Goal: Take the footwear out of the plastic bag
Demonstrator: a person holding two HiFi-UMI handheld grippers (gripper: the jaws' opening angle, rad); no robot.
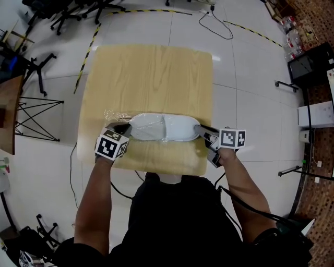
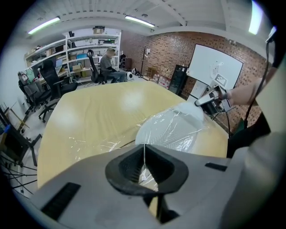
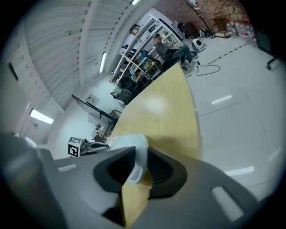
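Observation:
A white piece of footwear [image 1: 159, 126] lies across the near part of the wooden table [image 1: 151, 73], wrapped in a clear plastic bag [image 2: 174, 129] whose loose end trails left. My left gripper [image 1: 127, 130] is at the bag's left end, and in the left gripper view a thin sheet of the film is pinched between the shut jaws of that gripper [image 2: 144, 163]. My right gripper [image 1: 198, 129] is at the right end. In the right gripper view the white footwear [image 3: 134, 147] fills the gap between the pads of that gripper [image 3: 138, 172].
The table's near edge [image 1: 156, 169] is just behind both grippers. Office chairs [image 1: 68, 13] and a black cable [image 1: 219, 26] are on the tiled floor beyond the table. A person [image 2: 108, 62] sits at shelves far off. A whiteboard [image 2: 214, 71] leans on a brick wall.

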